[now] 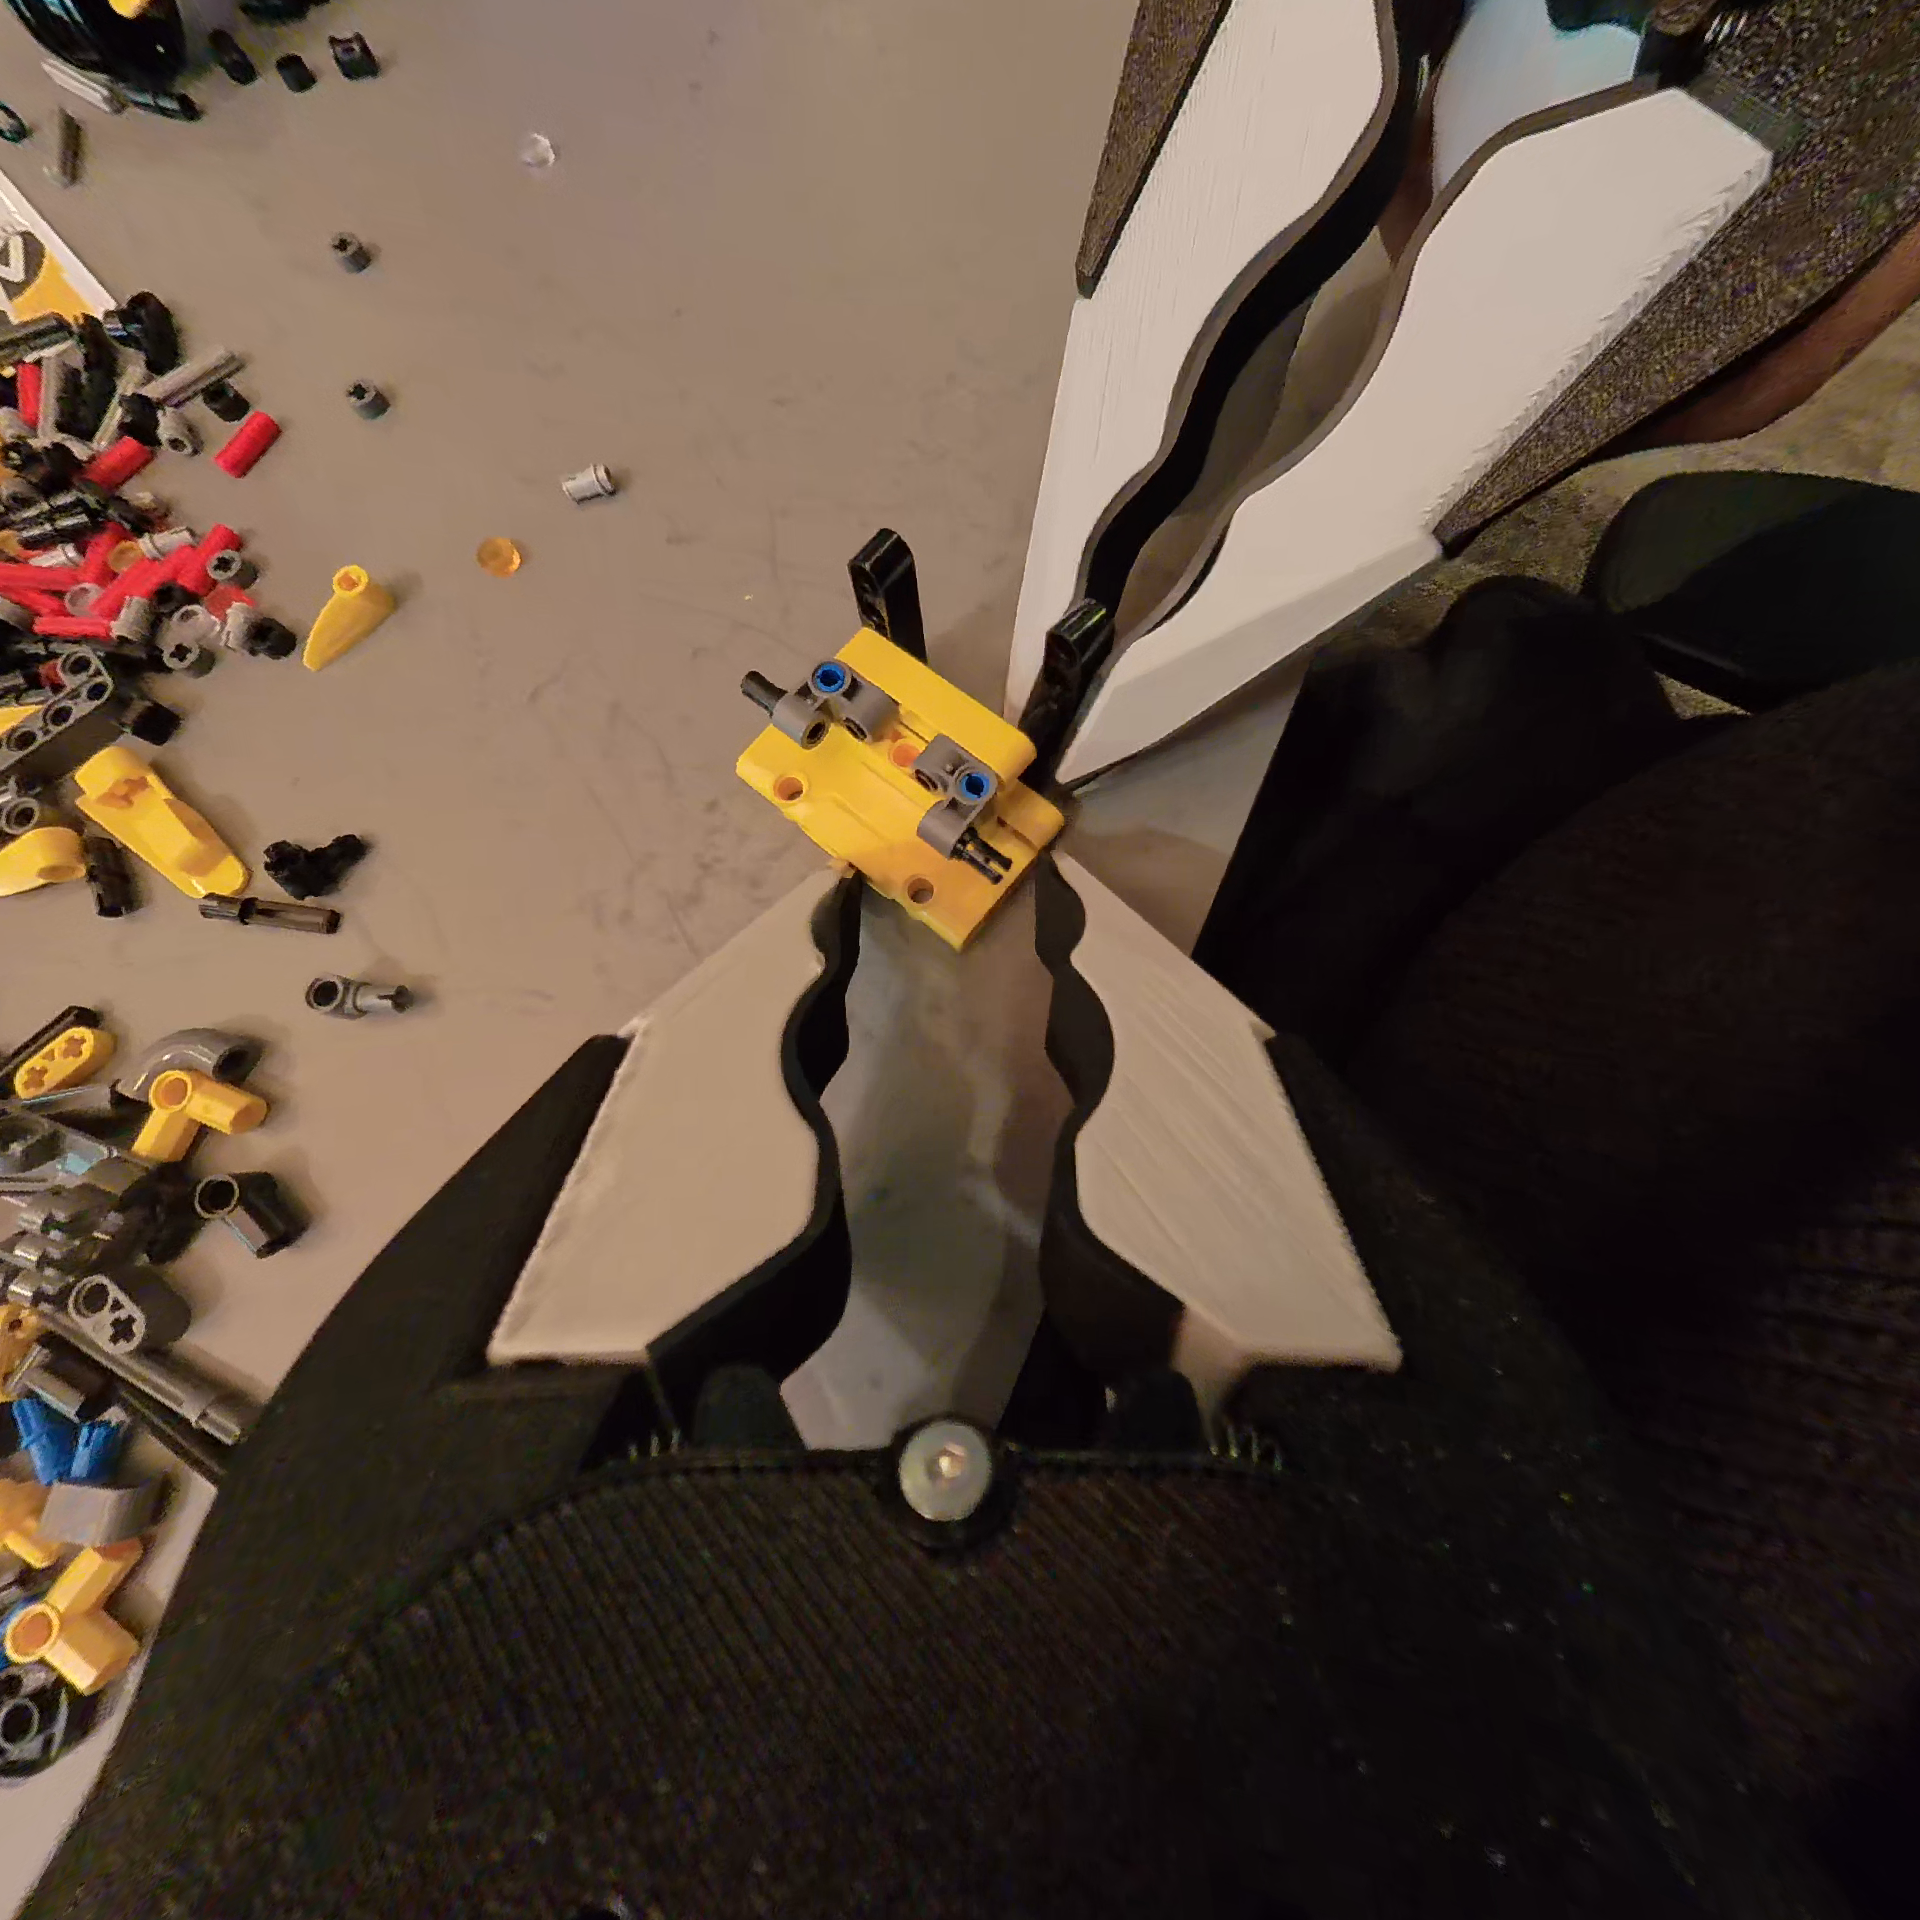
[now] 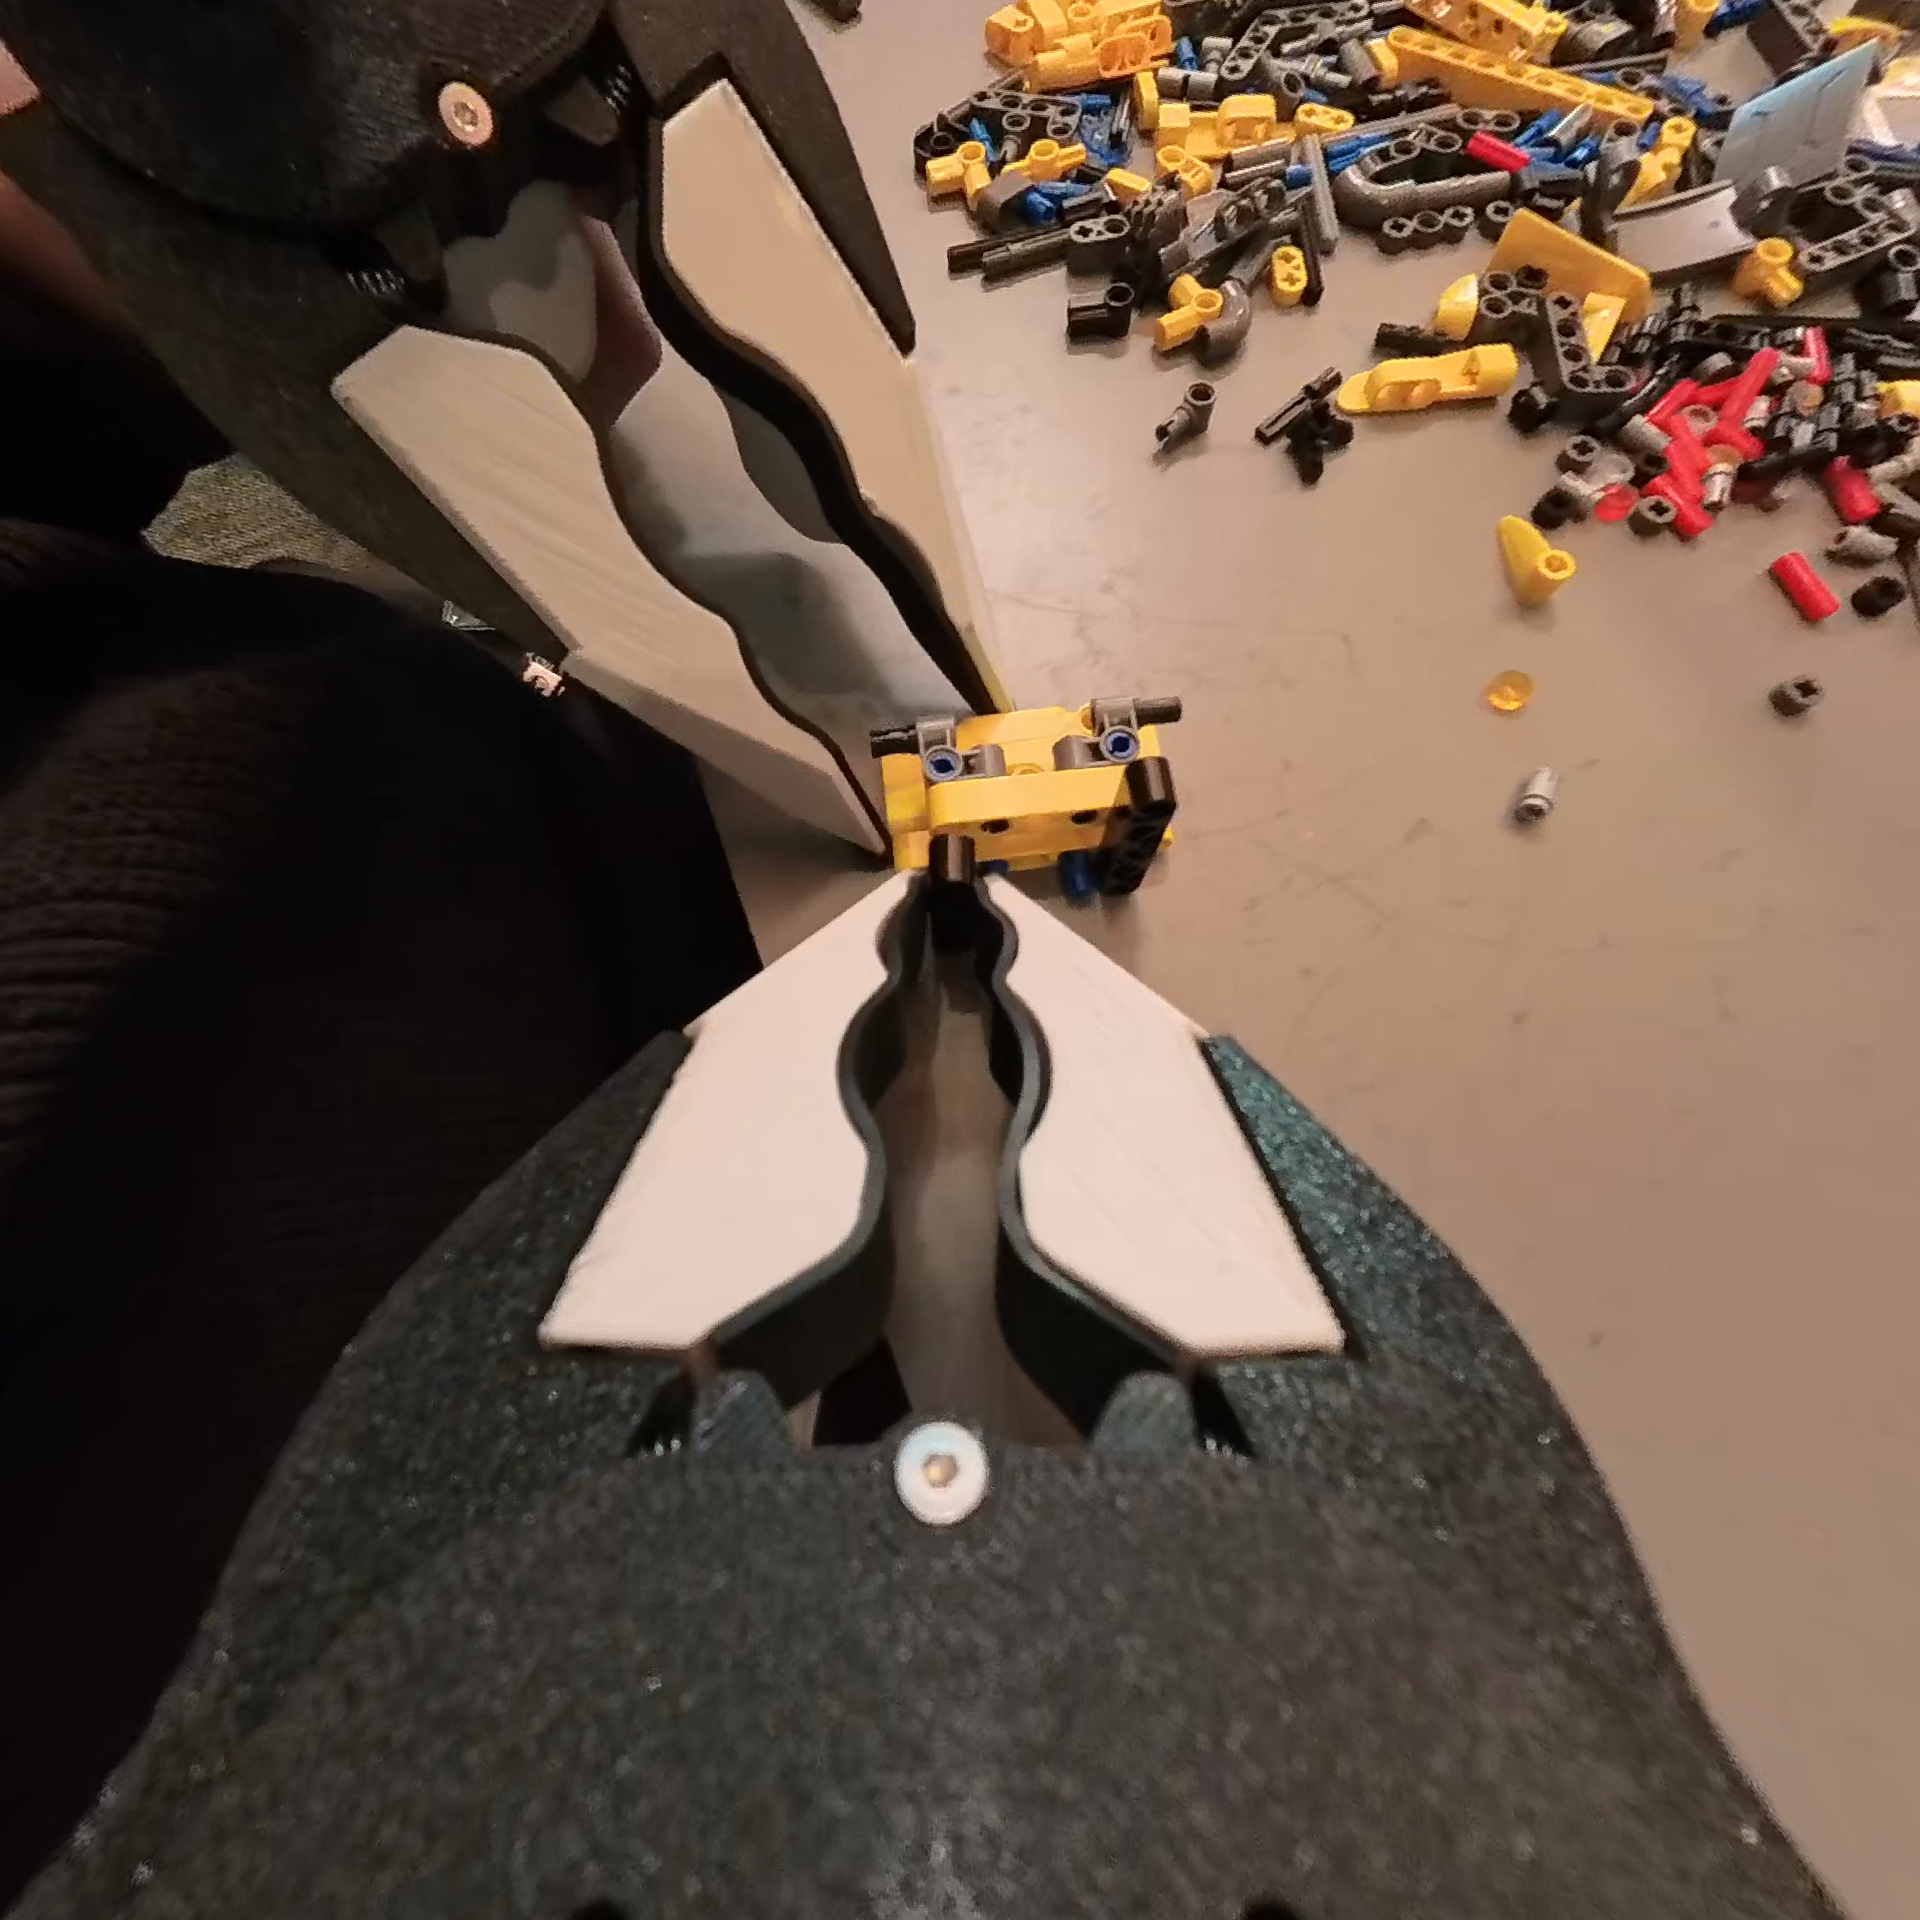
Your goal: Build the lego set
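Observation:
A small yellow building-block assembly (image 1: 883, 800) carries two grey connectors with blue pins and two black beams, and it sits low over the grey table (image 1: 727, 312). My left gripper (image 1: 940, 878) is shut on the assembly's near sides. My right gripper (image 1: 1055, 743) comes in from the upper right and is shut on the end of one black beam (image 1: 1070, 649). The other black beam (image 1: 888, 582) sticks out free. In the right wrist view my right gripper (image 2: 951, 883) pinches that black beam (image 2: 951, 860) at the assembly (image 2: 1023, 800). The left gripper (image 2: 935, 769) holds the assembly from the upper left.
A wide scatter of loose yellow, black, grey, red and blue parts lies at the left (image 1: 114, 644), also seen at the right view's upper right (image 2: 1455, 208). An orange round stud (image 1: 499, 554) and a grey pin (image 1: 589, 483) lie apart. A person's dark sleeve (image 1: 1558, 987) is at the right. Only a small space, under 4 cm, lies between the two pairs of fingers.

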